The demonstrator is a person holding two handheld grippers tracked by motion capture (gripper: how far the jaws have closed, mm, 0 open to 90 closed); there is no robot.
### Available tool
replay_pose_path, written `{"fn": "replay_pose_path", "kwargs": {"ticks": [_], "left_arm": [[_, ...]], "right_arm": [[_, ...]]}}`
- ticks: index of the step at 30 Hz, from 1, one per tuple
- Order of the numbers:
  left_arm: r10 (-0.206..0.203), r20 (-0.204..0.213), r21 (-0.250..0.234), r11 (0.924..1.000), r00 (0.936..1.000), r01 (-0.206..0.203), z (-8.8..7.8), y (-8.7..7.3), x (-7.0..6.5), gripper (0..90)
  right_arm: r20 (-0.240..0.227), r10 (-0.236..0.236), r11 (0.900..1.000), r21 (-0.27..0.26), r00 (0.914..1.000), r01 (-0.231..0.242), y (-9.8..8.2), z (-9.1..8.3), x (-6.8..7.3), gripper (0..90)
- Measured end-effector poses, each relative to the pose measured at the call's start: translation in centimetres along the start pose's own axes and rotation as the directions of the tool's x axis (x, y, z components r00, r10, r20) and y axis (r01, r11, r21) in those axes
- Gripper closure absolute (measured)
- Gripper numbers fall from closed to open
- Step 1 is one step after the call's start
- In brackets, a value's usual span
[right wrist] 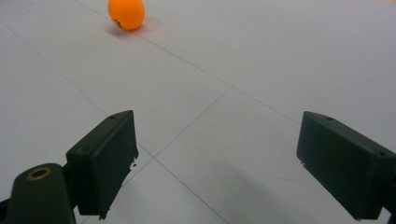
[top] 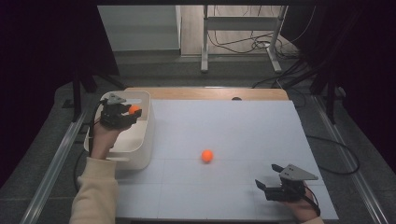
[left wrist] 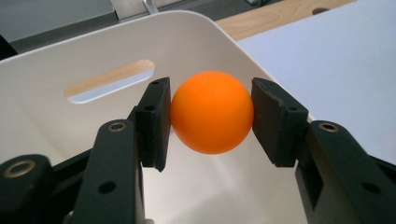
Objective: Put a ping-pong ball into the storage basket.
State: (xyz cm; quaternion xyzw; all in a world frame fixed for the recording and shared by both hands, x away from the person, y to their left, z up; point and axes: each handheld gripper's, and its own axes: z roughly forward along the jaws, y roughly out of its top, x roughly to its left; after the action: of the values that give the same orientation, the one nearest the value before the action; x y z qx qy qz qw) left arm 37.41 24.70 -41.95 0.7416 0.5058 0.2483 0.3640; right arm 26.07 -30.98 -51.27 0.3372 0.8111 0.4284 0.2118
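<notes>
Left gripper (left wrist: 211,119) clamps 1 orange ball (left wrist: 212,112) above the white bin (left wrist: 56,116): lower it inside, then release. Right gripper (right wrist: 217,163) gapes wide.

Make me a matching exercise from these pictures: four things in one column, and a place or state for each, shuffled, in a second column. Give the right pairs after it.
Things:
1. left gripper
2. right gripper
3. loose orange ball
4. white bin

Places or states:
A. lies alone on the white table sheet
B. stands at the table's left edge
C. shut on an orange ball above the bin
D. jaws wide apart, nothing between them

Pairs: 1-C, 2-D, 3-A, 4-B
</notes>
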Motion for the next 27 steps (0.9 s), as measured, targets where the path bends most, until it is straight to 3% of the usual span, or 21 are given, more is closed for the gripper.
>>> {"fn": "replay_pose_path", "kwargs": {"ticks": [11,12,15,17,21,24,26,27], "left_arm": [[-0.009,-0.012,-0.019,0.9998,0.9999,0.009,-0.3,0.0,0.1,50.0],[-0.018,-0.021,-0.032,0.9993,0.9996,0.017,-0.4,0.0,0.2,47.7],[-0.041,-0.054,-0.068,0.997,0.9977,0.038,-0.8,0.1,0.3,27.7],[-0.047,-0.042,-0.086,0.9954,0.998,0.043,-1.2,0.2,0.4,21.3],[-0.053,-0.02,-0.105,0.9932,0.9984,0.05,-1.6,0.2,0.5,18.8],[-0.059,0.018,-0.122,0.9906,0.9981,0.061,-1.9,0.3,0.4,18.1],[-0.075,0.069,-0.137,0.9871,0.9949,0.083,-2.1,0.4,0.4,17.3],[-0.075,0.069,-0.137,0.9871,0.9949,0.083,-2.1,0.4,0.4,17.2]], "right_arm": [[0.0,-0.001,1.0,0.001,1.0,0.001,0.0,0.0,0.0,12.6],[0.0,-0.001,1.0,0.001,1.0,0.001,0.0,0.0,0.0,12.6],[0.001,-0.001,1.0,0.001,1.0,0.001,0.0,0.0,0.0,12.6],[0.001,-0.001,1.0,-0.001,1.0,0.001,0.0,0.0,0.0,12.7],[0.001,-0.001,1.0,0.002,1.0,0.001,0.0,0.0,0.0,12.6],[0.002,-0.001,1.0,0.001,1.0,0.001,0.0,0.0,0.0,12.6],[0.003,0.0,1.0,0.001,1.0,0.0,0.0,0.0,0.0,12.7],[0.002,-0.001,1.0,0.003,1.0,0.001,0.0,0.0,0.0,12.6]]}}
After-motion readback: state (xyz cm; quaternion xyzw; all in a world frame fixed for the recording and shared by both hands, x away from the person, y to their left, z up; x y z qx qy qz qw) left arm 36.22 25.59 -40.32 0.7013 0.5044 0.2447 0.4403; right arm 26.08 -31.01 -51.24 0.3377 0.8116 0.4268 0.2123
